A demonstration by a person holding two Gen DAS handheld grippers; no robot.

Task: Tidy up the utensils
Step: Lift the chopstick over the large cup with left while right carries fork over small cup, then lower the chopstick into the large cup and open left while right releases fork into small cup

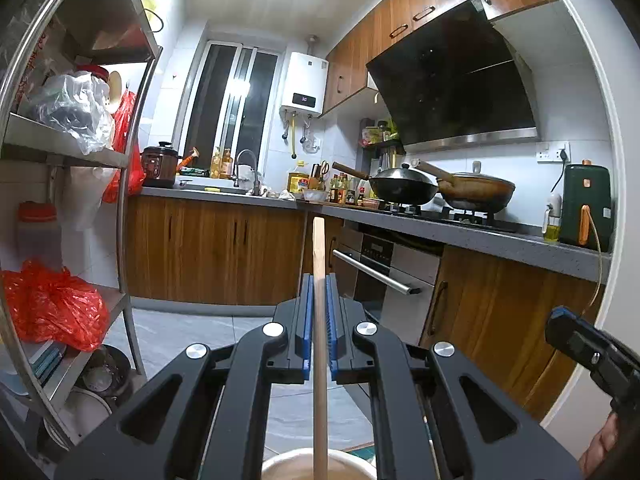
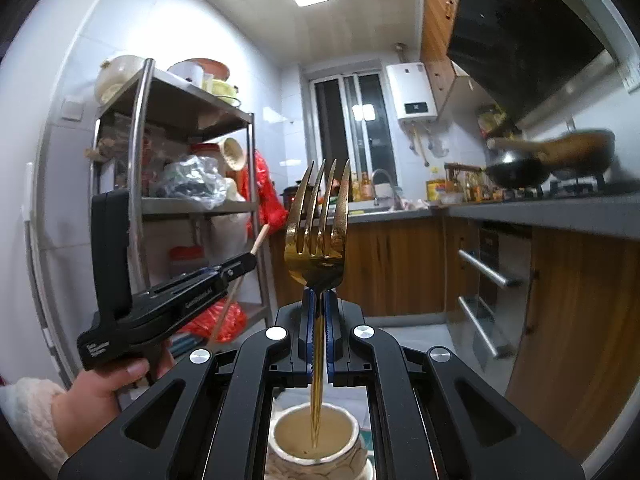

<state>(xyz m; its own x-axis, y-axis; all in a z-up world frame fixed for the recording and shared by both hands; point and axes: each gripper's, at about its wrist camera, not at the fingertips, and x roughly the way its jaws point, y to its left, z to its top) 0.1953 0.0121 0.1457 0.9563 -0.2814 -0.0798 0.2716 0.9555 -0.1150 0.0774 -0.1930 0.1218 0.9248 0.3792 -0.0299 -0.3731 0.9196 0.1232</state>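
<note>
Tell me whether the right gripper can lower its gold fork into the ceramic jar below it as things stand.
Probably yes. The right gripper is shut on the gold fork, whose handle tip hangs over the ceramic jar's open mouth, with nothing seen between them.

One wooden stick (image 1: pixel 319 264), one gold fork (image 2: pixel 318 216), one ceramic jar (image 2: pixel 314 440), two woks (image 1: pixel 402 188) on the stove, one rice cooker (image 1: pixel 159 164) on the desk.
</note>
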